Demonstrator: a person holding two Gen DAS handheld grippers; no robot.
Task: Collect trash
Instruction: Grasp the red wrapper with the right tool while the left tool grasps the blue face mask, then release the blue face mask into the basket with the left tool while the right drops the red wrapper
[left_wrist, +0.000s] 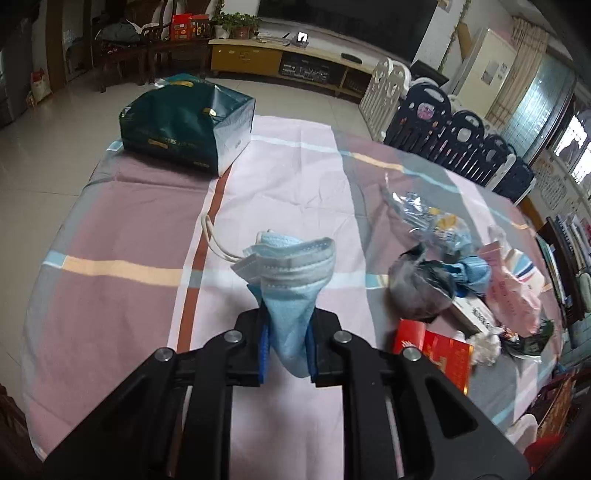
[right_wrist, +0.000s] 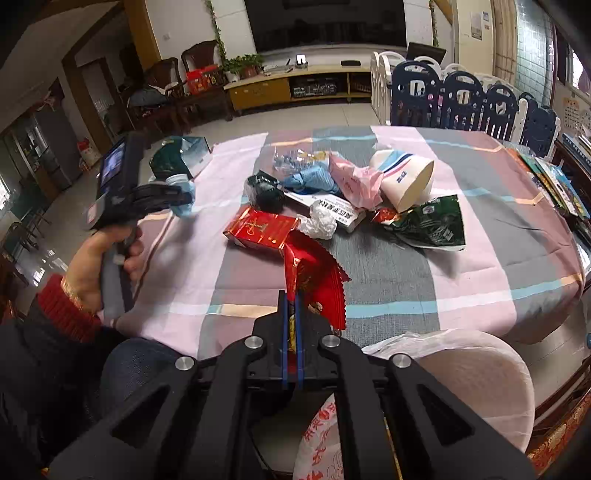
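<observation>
My left gripper (left_wrist: 287, 314) is shut on a blue face mask (left_wrist: 291, 266) and holds it above the striped tablecloth (left_wrist: 129, 229); its ear loop hangs to the left. The left gripper also shows in the right wrist view (right_wrist: 184, 199), far left. My right gripper (right_wrist: 292, 299) is shut on a red snack wrapper (right_wrist: 317, 273), lifted over the table's near edge. A trash pile lies mid-table: red box (right_wrist: 262, 227), white paper cup (right_wrist: 404, 177), green wrapper (right_wrist: 432, 221), pink bag (right_wrist: 354, 181), black bag (right_wrist: 264, 190).
A dark green gift bag (left_wrist: 188, 129) stands at the table's far left corner. A white plastic bag (right_wrist: 461, 365) sits open below my right gripper at the near edge. Books (right_wrist: 554, 181) lie along the right edge. Baby fence panels (right_wrist: 461, 96) stand behind the table.
</observation>
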